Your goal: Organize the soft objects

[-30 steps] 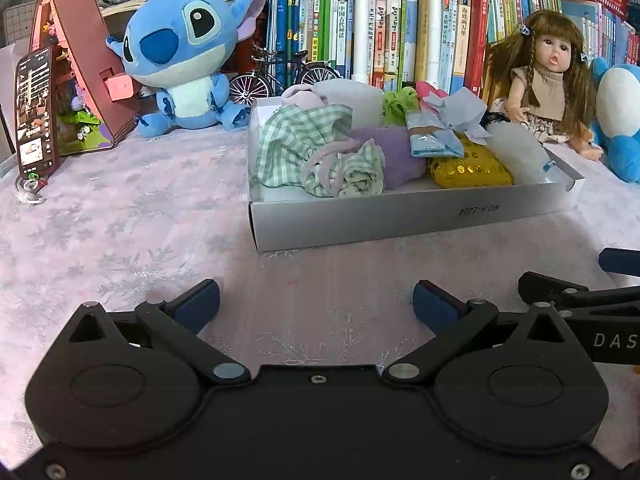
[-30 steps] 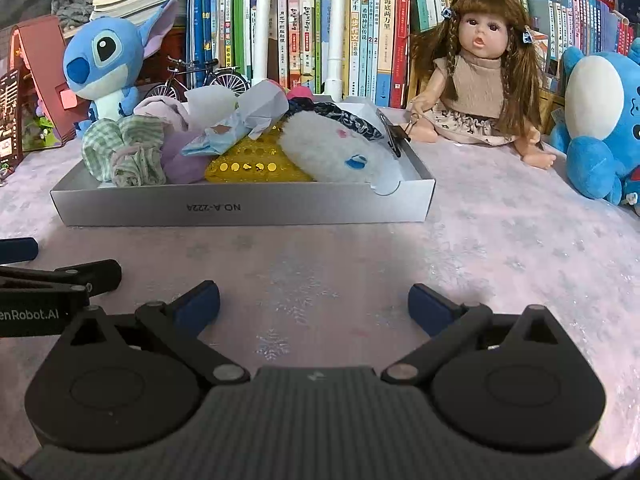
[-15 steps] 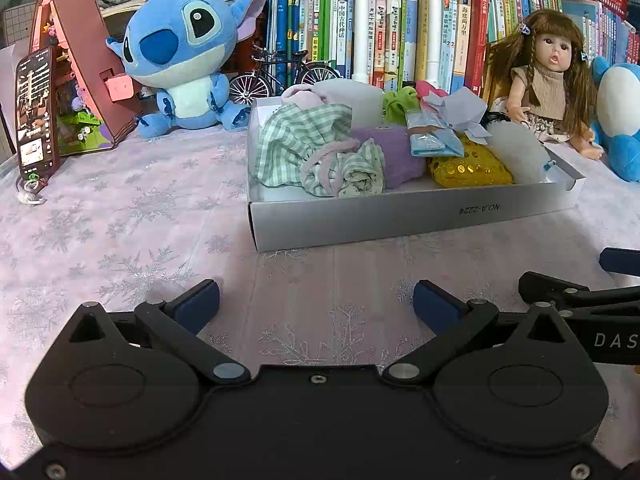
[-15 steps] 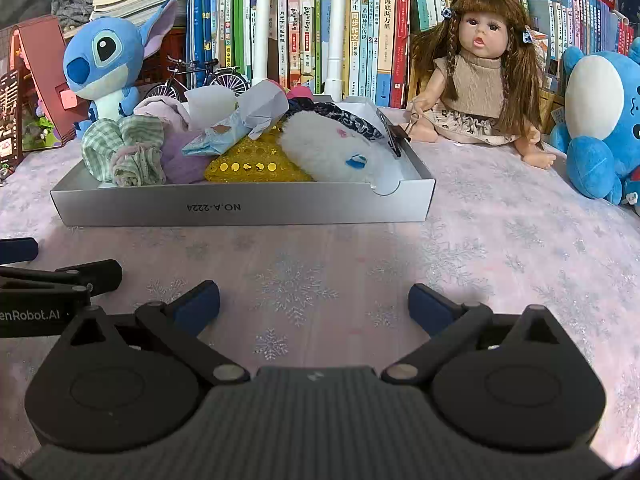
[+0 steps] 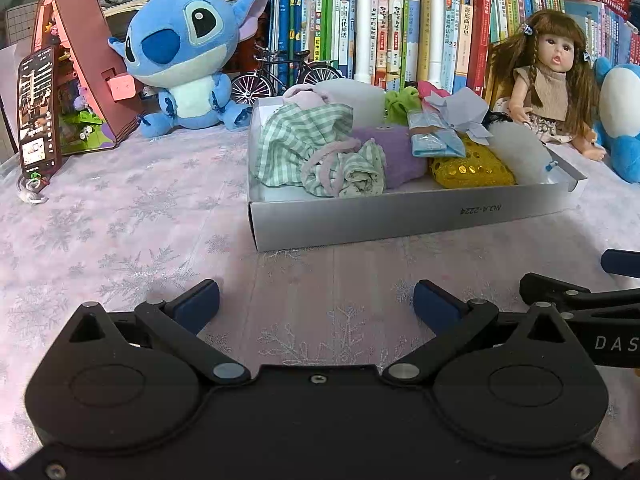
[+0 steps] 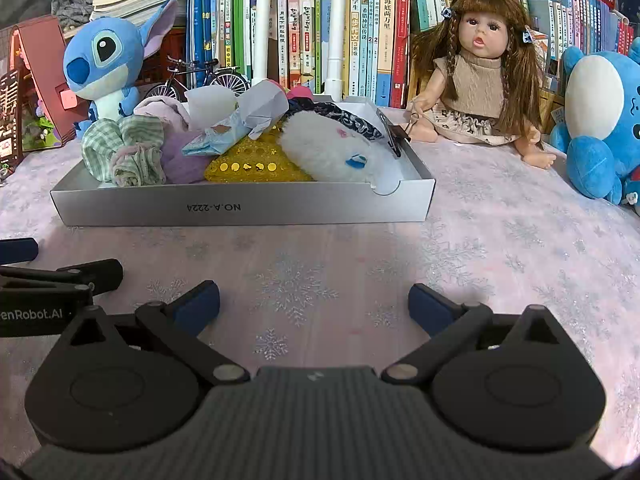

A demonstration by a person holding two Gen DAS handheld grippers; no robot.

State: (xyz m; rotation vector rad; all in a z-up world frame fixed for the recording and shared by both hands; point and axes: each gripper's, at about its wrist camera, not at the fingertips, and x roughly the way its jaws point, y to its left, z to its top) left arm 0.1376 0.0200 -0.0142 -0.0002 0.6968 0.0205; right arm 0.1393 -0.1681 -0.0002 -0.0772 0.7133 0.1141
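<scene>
A shallow grey box (image 5: 400,216) (image 6: 240,208) on the pink tablecloth holds soft items: a green checked cloth (image 5: 296,140) (image 6: 120,144), a purple cloth (image 5: 396,156), a yellow sequin pouch (image 5: 468,166) (image 6: 252,164), a light blue packet (image 5: 432,136) and a white furry toy (image 6: 332,152). My left gripper (image 5: 316,304) is open and empty, low over the cloth in front of the box. My right gripper (image 6: 314,304) is open and empty, beside it to the right.
A blue Stitch plush (image 5: 184,60) (image 6: 104,64) and a toy bicycle (image 5: 280,76) stand behind the box at left. A doll (image 6: 480,76) and a blue plush (image 6: 600,120) sit at right. A phone (image 5: 38,108) leans far left. Bookshelves line the back.
Both grippers and the objects stay nearly still; the views have only sharpened slightly.
</scene>
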